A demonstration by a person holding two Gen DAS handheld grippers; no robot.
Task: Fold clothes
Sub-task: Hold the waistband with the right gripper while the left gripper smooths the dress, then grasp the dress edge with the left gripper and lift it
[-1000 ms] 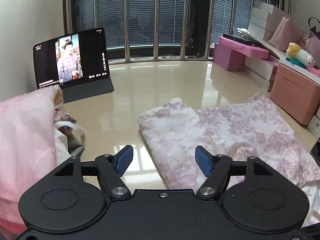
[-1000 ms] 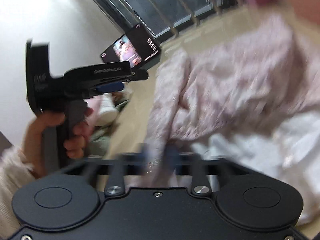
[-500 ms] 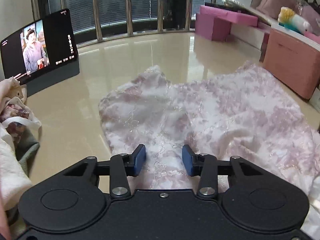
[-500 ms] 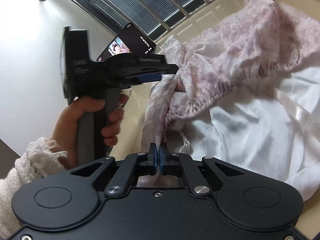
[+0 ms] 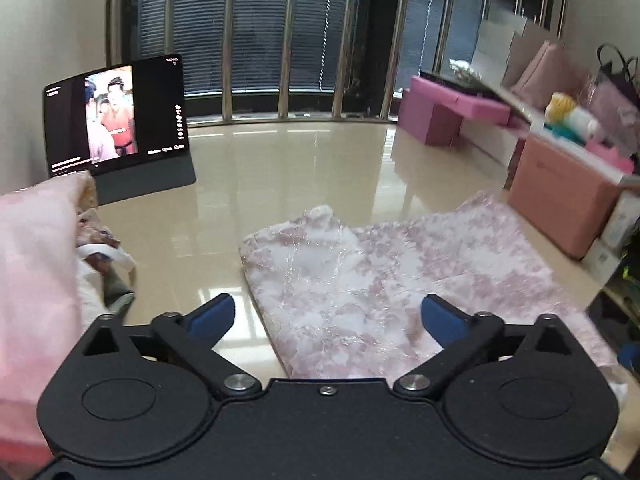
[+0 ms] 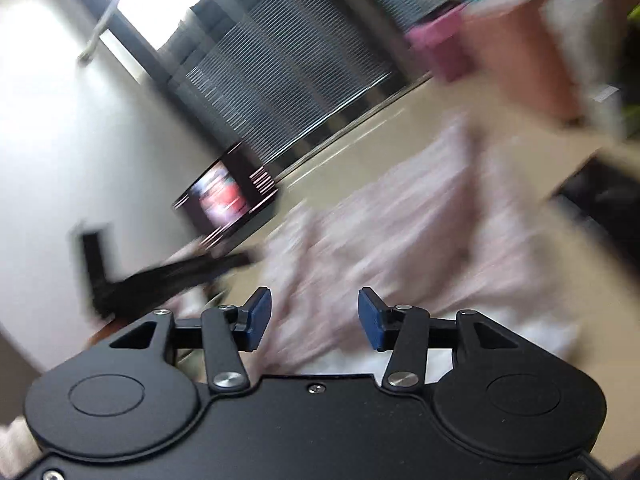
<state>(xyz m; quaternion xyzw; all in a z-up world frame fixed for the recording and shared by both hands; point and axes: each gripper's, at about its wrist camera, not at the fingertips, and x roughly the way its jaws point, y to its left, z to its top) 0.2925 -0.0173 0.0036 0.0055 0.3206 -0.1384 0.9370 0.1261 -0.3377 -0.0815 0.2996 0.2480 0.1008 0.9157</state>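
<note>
A pink floral garment is spread on the floor. Both the left gripper and right gripper are held wide open, empty. An edge should be pinched squarely before folding.

The left claw is matte black with blue pads and silver screws.

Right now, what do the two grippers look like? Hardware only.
Left gripper: matte black body, two round caps, black linkage arms with silver pivot screws, blue pads. Right gripper: same build, blue pads. No cables or lettering visible. A fuzzy pale sleeve shows at the right view's lower left, blurred.
</note>
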